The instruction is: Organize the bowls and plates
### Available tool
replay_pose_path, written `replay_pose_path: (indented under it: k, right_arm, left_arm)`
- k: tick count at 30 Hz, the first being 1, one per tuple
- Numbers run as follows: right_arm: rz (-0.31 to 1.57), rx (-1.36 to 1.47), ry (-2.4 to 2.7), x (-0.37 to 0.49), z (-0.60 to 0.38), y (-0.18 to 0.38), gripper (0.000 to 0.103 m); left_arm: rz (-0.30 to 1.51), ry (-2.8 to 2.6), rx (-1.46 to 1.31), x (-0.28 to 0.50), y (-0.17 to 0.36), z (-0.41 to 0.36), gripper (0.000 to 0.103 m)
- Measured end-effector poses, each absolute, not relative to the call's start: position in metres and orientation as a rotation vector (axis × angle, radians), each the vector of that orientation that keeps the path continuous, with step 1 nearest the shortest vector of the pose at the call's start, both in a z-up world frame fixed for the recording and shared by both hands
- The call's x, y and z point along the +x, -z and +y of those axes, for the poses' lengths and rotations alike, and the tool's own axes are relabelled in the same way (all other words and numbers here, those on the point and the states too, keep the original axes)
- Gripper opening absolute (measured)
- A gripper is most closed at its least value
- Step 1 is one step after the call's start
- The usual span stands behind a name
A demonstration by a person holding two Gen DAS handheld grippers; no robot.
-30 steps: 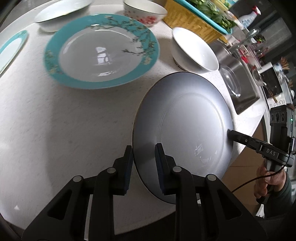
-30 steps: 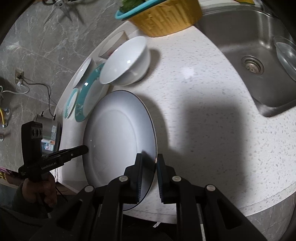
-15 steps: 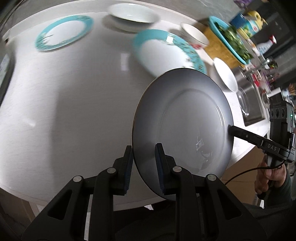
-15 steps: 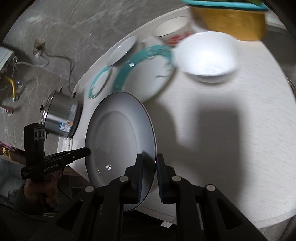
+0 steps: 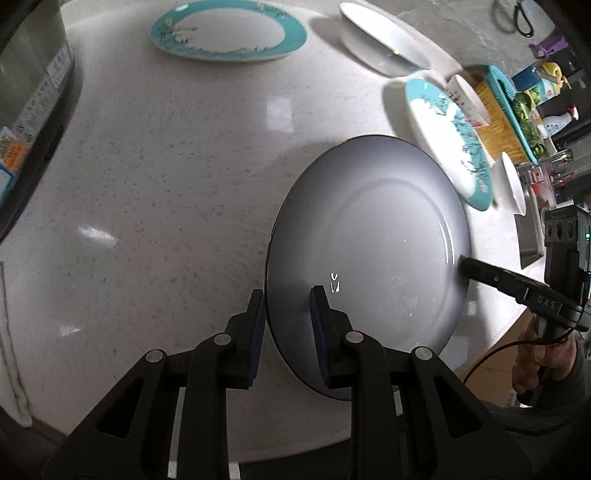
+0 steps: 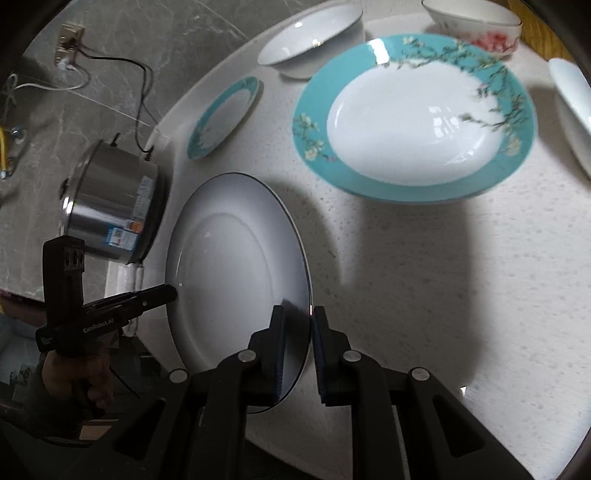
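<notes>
Two grippers share one white plate, and nothing on the counter looks stacked yet, so I judge the sorting barely begun. In the left wrist view, the left gripper sits at lower centre, its jaws nearly closed and pinching the plate's near rim, one pad on each face; the plate fills the centre right of the frame, tilted and seemingly clear of the counter. The right gripper grips the far rim at the right edge. A small teal plate lies at top centre, a white bowl at upper right, and a large teal plate below it, each apart from the others. A floral bowl is just behind the large teal plate. In the right wrist view, the right gripper at lower centre is closed to a narrow gap on the plate's rim, while the left gripper holds the opposite edge at centre left. The large teal plate fills the upper right, the small teal plate and white bowl sit above centre, and a steel pot stands at left. All plates and bowls remain to be grouped.
</notes>
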State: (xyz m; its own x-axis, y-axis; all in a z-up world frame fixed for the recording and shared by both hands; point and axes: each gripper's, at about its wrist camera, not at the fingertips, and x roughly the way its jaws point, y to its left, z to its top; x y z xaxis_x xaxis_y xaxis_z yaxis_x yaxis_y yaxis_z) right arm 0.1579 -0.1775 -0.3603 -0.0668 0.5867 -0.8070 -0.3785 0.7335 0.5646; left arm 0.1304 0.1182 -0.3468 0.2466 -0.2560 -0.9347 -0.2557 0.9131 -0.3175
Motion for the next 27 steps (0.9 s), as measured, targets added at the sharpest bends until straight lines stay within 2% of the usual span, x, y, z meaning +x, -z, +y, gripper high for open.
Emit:
replay_pose_path:
  k: [9,17,20,21,22,23,24,27]
  right_arm:
    - [1.448,0.148,-0.711,0.165,-0.165,0.376,0.018]
    - [1.409,0.091,-0.693,0.161,-0.157,0.372,0.022]
    - [1.389,0.093,-0.676,0.159,-0.162,0.367,0.024]
    - [1.363,0.097,-0.67,0.159,-0.164,0.359,0.025]
    - [1.332,0.102,-0.666,0.161,-0.167,0.35,0.026]
    - [1.293,0.105,-0.656,0.163,-0.17,0.338,0.034]
    - [1.256,0.114,-0.644,0.167,-0.173,0.325,0.047]
    - [1.156,0.183,-0.643,0.182,-0.174,0.289,0.067]
  left_arm:
    - [1.343,0.054,-0.406,0.138,0.363,0.145,0.022]
    - [1.335,0.055,-0.409,0.14,0.359,0.137,0.024]
    - [1.275,0.01,-0.407,0.143,0.345,0.139,0.027]
    - [1.237,-0.007,-0.399,0.144,0.336,0.145,0.042]
    - [1.186,-0.028,-0.39,0.146,0.325,0.151,0.068]
    - [1.136,-0.042,-0.381,0.147,0.314,0.154,0.079]
    - [1.079,-0.052,-0.363,0.149,0.302,0.159,0.088]
    - [0.967,-0.047,-0.295,0.163,0.278,0.169,0.093]
